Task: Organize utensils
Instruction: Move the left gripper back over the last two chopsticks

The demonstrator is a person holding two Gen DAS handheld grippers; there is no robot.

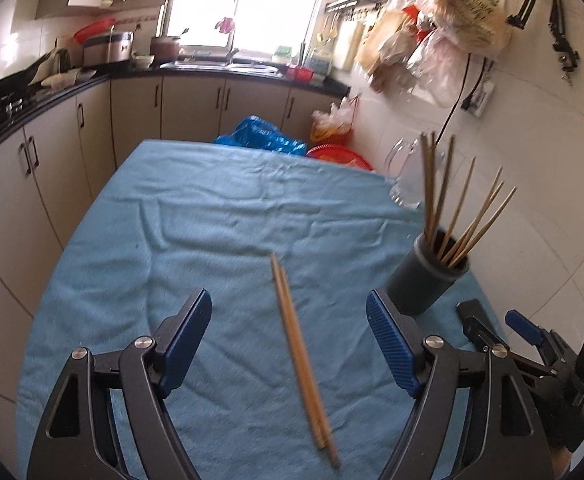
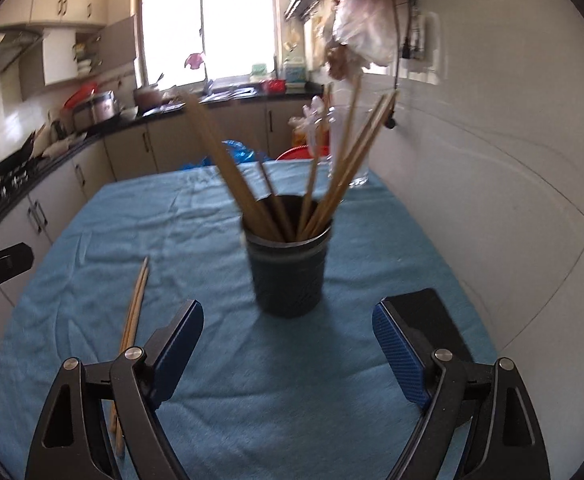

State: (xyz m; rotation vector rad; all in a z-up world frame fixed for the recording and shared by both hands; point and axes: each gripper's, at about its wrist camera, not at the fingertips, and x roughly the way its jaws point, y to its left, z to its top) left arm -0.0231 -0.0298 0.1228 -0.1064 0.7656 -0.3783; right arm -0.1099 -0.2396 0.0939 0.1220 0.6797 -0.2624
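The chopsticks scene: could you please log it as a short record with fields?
surface: blue cloth
loose chopsticks: two, lying side by side on the cloth
holder: dark cup, upright, several chopsticks standing inside
left tongs: open, empty, loose pair lying between the fingers
right tongs: open, empty, facing the cup

Loose chopstick pair (image 2: 131, 320) partly behind the right gripper's finger, holder's chopsticks (image 2: 332, 168) motion-blurred, count perhaps eight.

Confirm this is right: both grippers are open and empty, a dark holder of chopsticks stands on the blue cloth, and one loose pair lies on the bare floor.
Not quite: the loose pair lies on the blue cloth, not the floor, as the left wrist view shows. The left gripper and right gripper are open and empty, and the dark holder stands on the cloth.
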